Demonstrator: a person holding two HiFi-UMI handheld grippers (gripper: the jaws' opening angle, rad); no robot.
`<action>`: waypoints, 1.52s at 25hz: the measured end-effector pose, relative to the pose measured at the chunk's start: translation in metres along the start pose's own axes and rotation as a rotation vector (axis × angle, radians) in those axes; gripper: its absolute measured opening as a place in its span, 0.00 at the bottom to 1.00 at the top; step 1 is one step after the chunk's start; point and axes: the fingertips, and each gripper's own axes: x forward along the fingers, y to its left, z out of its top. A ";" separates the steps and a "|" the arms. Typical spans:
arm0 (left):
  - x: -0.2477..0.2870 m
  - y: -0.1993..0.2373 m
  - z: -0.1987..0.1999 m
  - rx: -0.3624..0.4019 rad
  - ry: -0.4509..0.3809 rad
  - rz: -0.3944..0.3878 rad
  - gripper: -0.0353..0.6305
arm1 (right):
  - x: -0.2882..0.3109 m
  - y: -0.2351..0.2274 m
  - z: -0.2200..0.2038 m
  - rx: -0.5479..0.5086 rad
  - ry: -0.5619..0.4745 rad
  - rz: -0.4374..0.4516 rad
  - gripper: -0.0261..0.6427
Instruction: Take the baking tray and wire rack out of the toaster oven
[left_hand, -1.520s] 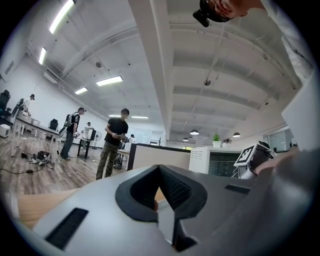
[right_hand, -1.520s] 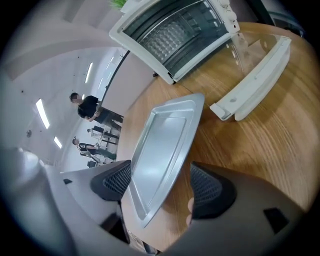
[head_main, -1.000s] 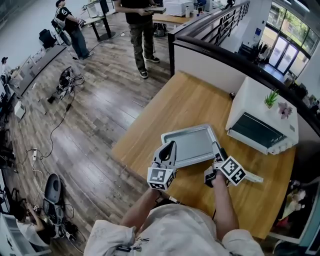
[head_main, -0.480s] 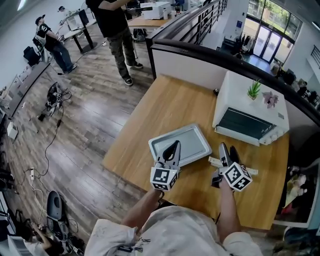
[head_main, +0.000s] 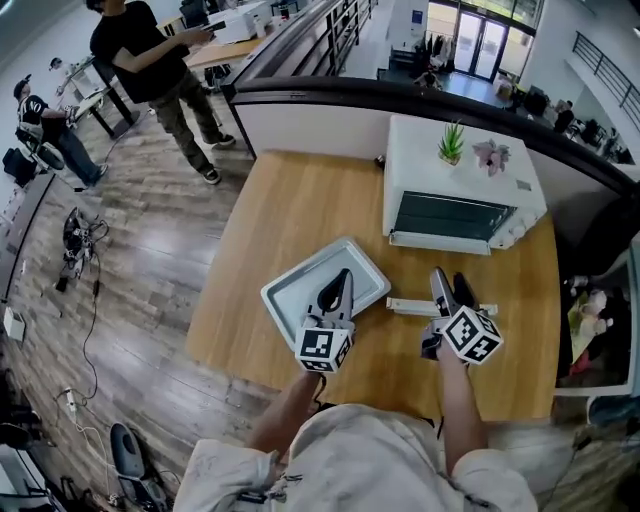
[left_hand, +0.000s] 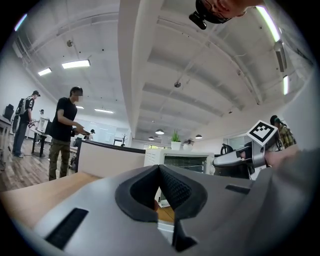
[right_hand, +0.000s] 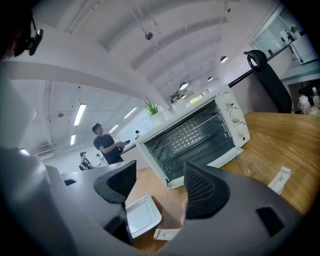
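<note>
Rack comes next, I judge: the wire rack (right_hand: 192, 132) lies inside the boxy white toaster oven (head_main: 460, 190), ahead of my right tongs (head_main: 448, 280), long side across my reach. Those tongs gape wide, empty. My left tongs (head_main: 343, 280) are pinched together, empty, above the shiny metal baking tray (head_main: 300, 285) on the wooden counter (head_main: 290, 200).

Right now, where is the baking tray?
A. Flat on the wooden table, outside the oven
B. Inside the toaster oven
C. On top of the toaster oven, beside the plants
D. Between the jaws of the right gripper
A: the head view shows the baking tray lying flat on the wooden table, in front of the toaster oven and to its left, not in or on it.
</note>
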 end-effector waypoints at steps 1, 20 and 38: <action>0.004 -0.004 -0.001 0.000 0.002 -0.011 0.07 | -0.002 -0.005 0.002 0.007 -0.004 -0.009 0.50; 0.060 -0.045 -0.006 0.034 0.035 -0.107 0.07 | 0.044 -0.050 0.034 0.276 -0.055 -0.001 0.45; 0.079 -0.037 -0.024 0.058 0.095 -0.070 0.07 | 0.158 -0.086 0.071 0.752 -0.164 0.134 0.35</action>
